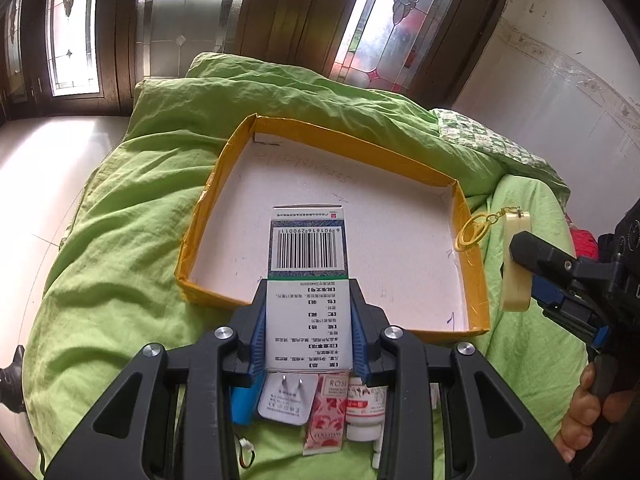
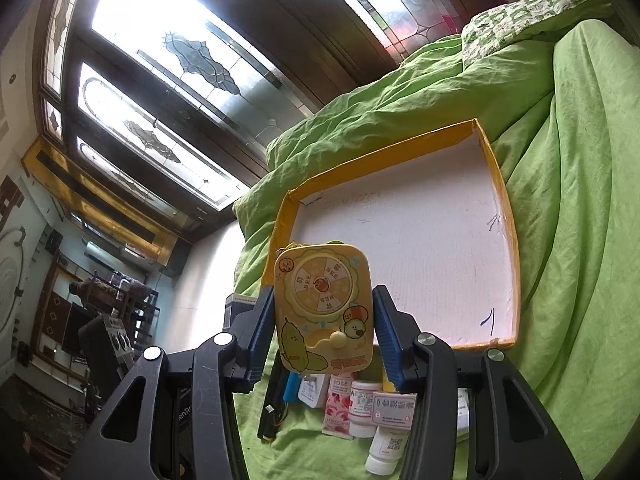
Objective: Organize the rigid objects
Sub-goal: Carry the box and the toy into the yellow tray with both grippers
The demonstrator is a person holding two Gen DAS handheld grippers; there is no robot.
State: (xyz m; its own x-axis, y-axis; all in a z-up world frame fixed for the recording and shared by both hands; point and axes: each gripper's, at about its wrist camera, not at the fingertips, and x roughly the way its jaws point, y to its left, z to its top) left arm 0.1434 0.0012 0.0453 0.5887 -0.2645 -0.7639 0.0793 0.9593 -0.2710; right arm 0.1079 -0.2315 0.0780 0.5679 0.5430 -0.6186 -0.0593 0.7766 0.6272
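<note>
My left gripper is shut on a white medicine box with a barcode, and holds it over the near wall of a shallow yellow-walled tray with a bare white floor. At the right edge of the left wrist view, my right gripper holds a flat cream toy with a gold keyring, just outside the tray's right wall. In the right wrist view the right gripper is shut on that toy, whose face shows a spinner wheel and cartoon fruit. The tray lies beyond it.
A rumpled green quilt covers the bed under the tray. Below the grippers lie a white plug adapter, a rose hand-cream tube, a white bottle and a blue battery. A person's hand grips the right handle.
</note>
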